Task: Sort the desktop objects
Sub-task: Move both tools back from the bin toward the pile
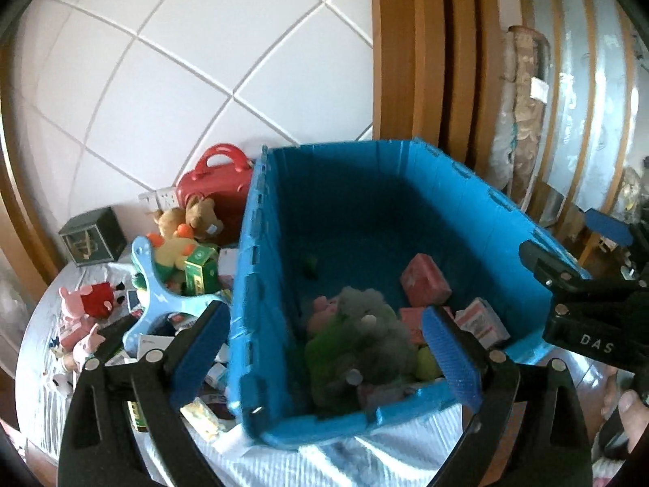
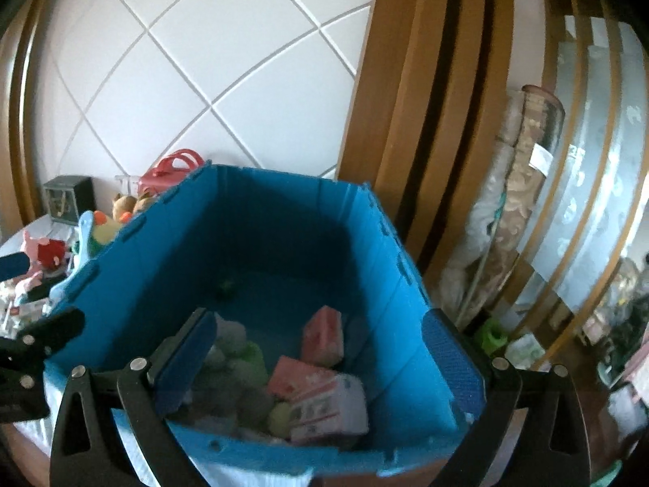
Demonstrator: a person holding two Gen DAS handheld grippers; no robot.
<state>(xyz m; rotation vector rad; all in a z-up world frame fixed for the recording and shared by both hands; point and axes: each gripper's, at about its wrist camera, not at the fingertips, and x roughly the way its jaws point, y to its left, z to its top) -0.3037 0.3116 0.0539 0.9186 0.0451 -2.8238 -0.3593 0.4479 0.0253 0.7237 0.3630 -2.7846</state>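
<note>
A blue plastic crate (image 1: pixel 259 268) stands on the cloth-covered table, seen also in the right wrist view as the crate (image 2: pixel 134 268). Inside lie a grey and green plush toy (image 1: pixel 365 324), pink boxes (image 1: pixel 426 280) and a white carton (image 2: pixel 336 410). My left gripper (image 1: pixel 326 345) is open over the crate's near left corner, one finger outside the wall, nothing between the pads. My right gripper (image 2: pixel 318 361) is open above the crate's near right part, with nothing held. Its fingers (image 1: pixel 543 259) show at the right edge of the left wrist view.
Left of the crate the table holds a heap: a red toy case (image 1: pixel 215 182), a teddy bear (image 1: pixel 194 215), a light blue plastic toy (image 1: pixel 150 284), a green box (image 1: pixel 200 272), pink pig plushes (image 1: pixel 89 300), a dark box (image 1: pixel 93 235). Wooden frames (image 2: pixel 426 121) stand behind.
</note>
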